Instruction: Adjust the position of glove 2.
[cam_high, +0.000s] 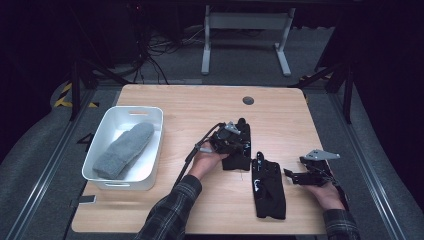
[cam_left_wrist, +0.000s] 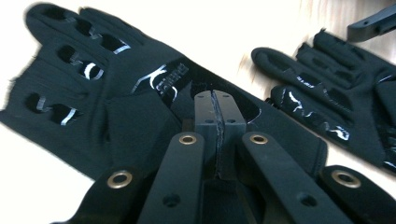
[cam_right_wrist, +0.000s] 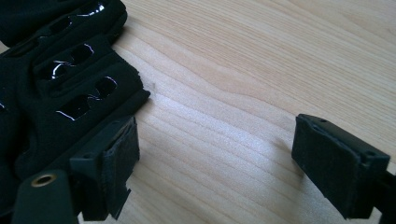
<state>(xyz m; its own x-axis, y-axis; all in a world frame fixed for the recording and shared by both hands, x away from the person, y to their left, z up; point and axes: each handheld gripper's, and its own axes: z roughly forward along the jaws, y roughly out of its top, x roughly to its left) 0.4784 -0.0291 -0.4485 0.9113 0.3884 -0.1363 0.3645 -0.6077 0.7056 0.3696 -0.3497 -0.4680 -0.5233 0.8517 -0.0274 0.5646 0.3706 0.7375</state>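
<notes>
Two black gloves lie on the wooden table (cam_high: 175, 107). My left gripper (cam_high: 239, 149) (cam_left_wrist: 215, 100) points down at the nearer glove (cam_high: 236, 159) (cam_left_wrist: 93, 93), its jaws pressed together and pinching the fabric near the cuff. The second glove (cam_high: 269, 192) (cam_left_wrist: 327, 93) (cam_right_wrist: 60, 79) lies flat to its right, fingers toward me. My right gripper (cam_high: 292, 176) (cam_right_wrist: 215, 154) stands open beside that glove's right edge, low over bare wood, one pad (cam_right_wrist: 116, 168) close against the glove's fingertips and nothing between the pads.
A white bin (cam_high: 107, 117) at the table's left holds a grey mitten (cam_high: 125, 150). A round cable hole (cam_high: 248, 100) sits near the far edge. Bare wood stretches across the far half and the front left.
</notes>
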